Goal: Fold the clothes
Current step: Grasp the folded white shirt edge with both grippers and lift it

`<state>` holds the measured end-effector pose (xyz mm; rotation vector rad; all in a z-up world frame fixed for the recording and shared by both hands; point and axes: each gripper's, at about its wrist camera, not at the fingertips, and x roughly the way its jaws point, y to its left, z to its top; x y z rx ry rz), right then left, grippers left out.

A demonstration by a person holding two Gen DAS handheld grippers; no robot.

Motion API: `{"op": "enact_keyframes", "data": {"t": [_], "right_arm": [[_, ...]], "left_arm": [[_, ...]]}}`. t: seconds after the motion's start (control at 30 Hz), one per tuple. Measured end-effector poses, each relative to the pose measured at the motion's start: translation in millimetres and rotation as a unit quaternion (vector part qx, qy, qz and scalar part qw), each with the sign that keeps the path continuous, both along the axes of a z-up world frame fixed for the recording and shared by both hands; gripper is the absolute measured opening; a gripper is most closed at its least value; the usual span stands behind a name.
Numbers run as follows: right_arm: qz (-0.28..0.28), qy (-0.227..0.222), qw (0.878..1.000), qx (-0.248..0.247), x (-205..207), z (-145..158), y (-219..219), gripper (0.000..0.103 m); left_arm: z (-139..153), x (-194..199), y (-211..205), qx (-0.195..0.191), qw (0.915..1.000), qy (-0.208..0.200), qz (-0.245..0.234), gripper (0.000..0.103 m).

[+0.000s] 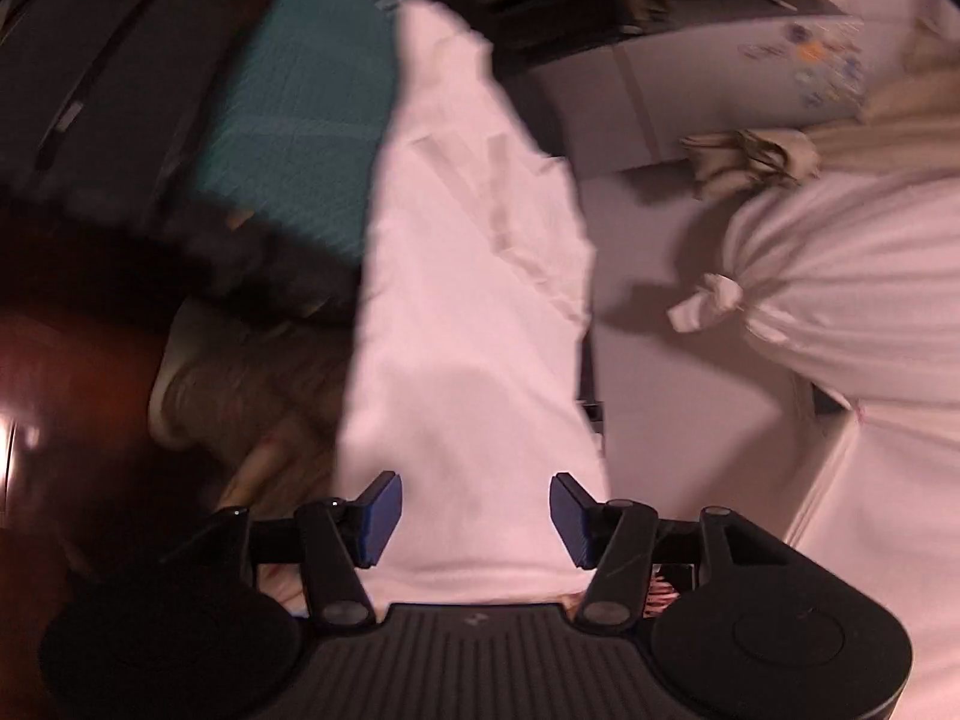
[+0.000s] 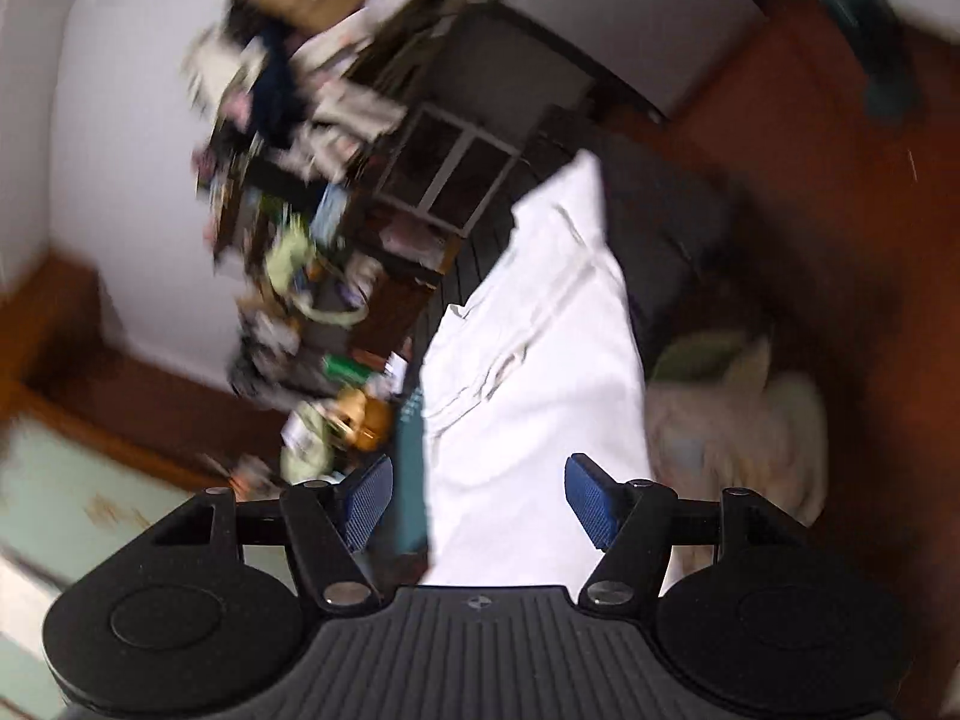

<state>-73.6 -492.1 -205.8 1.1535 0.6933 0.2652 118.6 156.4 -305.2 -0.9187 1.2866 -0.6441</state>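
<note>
1. Background: cluttered room, both views motion-blurred. Left wrist view has a reddish-brown wooden surface at far left and a pale grey surface at right.
2. Left wrist view, left to right: dark bag or case, teal knit fabric, then the white garment as a long strip running up the centre of frame.
3. Right of that strip: a beige cloth bundle on the grey surface, and a white knotted sack at the right edge.
4. Left gripper: jaws wide apart, blue pads clear on both sides. White garment passes between them and under the gripper body; cannot tell whether it touches the pads.
5. Right wrist view, left to right: white wall, messy dark shelf unit stuffed with clothes and small items, white garment in the centre, a pale pile of fabric on the reddish floor at right.
6. Right gripper: jaws wide, nothing clamped. Garment lies between and beyond the fingers; a teal strip sits just beside the left pad.
</note>
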Motion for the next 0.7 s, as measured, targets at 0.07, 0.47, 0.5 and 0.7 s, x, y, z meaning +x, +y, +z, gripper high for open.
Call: {"op": "enact_keyframes", "data": {"t": [0.07,0.47,0.5,0.7], "right_arm": [[-0.009,0.014,0.999,0.028,-5,-16,2,0.063],[-0.055,0.090,0.978,0.181,-31,-102,12,0.063],[-0.055,0.095,0.976,0.187,-32,-105,11,0.063],[-0.070,0.114,0.972,0.194,-38,-123,-5,0.063]], "left_arm": [[-31,-5,8,-0.023,0.9981,0.051,0.026,0.054],[-97,-20,10,-0.165,0.9703,0.173,0.038,0.054],[-99,-21,11,-0.173,0.9682,0.176,0.041,0.054],[-112,-25,11,-0.250,0.9483,0.186,0.062,0.054]]}}
